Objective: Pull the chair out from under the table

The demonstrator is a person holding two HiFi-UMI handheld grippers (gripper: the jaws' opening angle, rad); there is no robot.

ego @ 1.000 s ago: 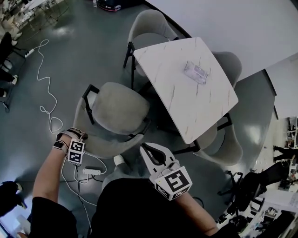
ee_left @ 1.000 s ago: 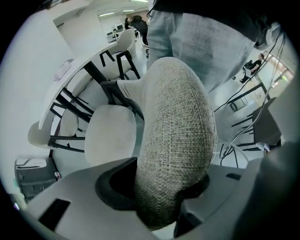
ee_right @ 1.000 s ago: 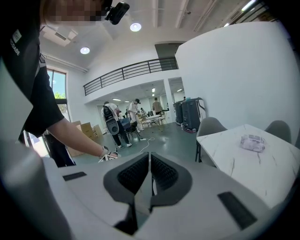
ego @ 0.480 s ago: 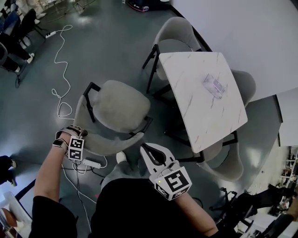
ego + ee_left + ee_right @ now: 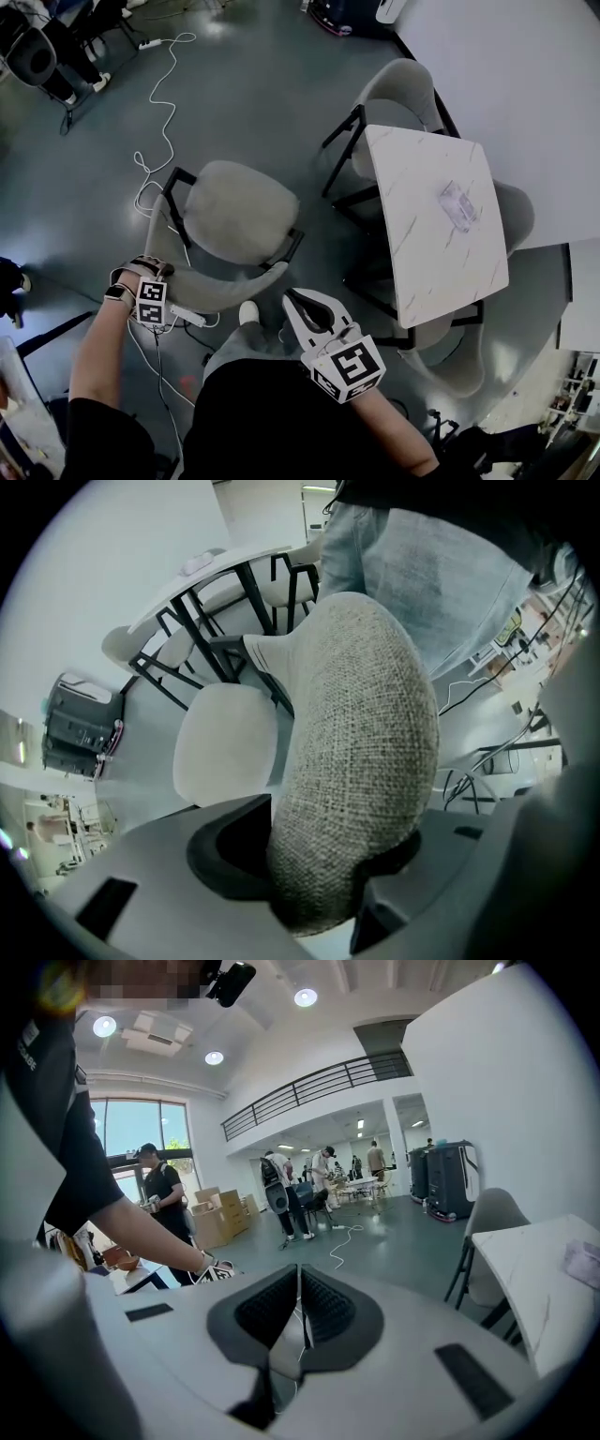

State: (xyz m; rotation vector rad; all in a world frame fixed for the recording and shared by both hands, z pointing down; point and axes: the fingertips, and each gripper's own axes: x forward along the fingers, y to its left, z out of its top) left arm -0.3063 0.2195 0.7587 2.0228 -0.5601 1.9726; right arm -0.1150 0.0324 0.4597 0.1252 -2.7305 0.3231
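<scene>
Chair (image 5: 230, 220) sits well clear of the table (image 5: 441, 187), looks light but stiff, backrest top the handle: left claw (image 5: 323, 883) pinches it, jaws just eased wider; right claw (image 5: 298, 1279) closed, empty.

Chair (image 5: 239, 220) left of table (image 5: 422, 220), apart

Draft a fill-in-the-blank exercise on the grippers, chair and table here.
The left gripper grips the grey chair by its ___.
The right gripper has its jaws ___ and empty.
A small clear object lies on the ___.
Missing: backrest; shut; table.
The left jaws have just eased wider, backrest between them.
</scene>
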